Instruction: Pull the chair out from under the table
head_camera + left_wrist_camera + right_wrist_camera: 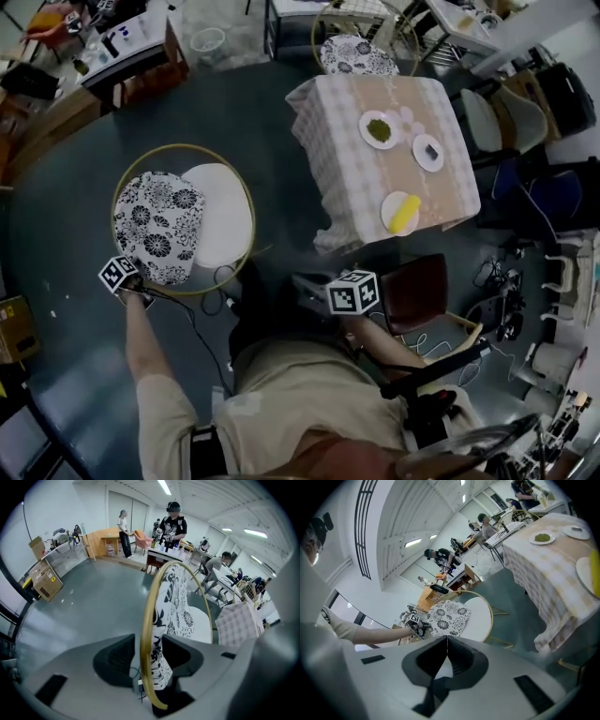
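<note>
Pull looks done: chair (183, 220) clear of worktop (347, 150). The left hand-held gripper (157, 646) sits half-open, loose round rim (149, 620); right hand-held gripper (446, 644) closed, empty. Next: back left off.

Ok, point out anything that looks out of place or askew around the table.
Nothing spilled or broken. Only the near chair stands out. It is clear of the table on open floor, while the far chair sits up against the far edge.

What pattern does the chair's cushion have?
The cushion is white with a black floral print; the head view shows it best.
</note>
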The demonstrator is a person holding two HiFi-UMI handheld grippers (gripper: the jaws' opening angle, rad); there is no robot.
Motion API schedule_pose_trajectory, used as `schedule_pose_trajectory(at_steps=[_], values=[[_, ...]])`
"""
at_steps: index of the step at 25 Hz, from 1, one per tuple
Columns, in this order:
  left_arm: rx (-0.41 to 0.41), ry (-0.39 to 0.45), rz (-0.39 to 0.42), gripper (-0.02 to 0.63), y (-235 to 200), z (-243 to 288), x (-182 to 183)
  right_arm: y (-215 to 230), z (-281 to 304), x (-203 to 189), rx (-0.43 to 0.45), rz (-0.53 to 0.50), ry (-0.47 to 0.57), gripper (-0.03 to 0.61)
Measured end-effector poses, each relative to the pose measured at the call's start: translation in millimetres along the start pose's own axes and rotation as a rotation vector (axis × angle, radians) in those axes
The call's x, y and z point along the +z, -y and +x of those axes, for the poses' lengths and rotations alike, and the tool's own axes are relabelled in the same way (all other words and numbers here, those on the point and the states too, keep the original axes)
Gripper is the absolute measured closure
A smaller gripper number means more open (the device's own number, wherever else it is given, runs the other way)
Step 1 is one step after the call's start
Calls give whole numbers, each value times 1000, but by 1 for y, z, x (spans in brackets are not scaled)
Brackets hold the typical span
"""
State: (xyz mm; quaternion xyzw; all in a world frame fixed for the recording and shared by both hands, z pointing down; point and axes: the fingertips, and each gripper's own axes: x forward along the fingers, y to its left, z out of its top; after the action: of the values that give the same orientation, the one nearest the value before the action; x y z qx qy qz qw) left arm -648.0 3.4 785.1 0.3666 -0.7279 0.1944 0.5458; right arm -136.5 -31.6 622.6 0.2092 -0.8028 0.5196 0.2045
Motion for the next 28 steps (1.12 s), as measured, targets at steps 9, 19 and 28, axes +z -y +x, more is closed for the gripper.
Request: schedule_pose_trajectory(at_steps=[9,19,28], values=[[82,-24,42,243,-19,-35,-19,-26,0,-2,84,-97,-31,566],[26,355,114,244,13,-168,15,-40,-25,22,197,-30,136,566],[-468,483,362,606,194,-230,-5,-80,-8,40,215,-52,184,566]])
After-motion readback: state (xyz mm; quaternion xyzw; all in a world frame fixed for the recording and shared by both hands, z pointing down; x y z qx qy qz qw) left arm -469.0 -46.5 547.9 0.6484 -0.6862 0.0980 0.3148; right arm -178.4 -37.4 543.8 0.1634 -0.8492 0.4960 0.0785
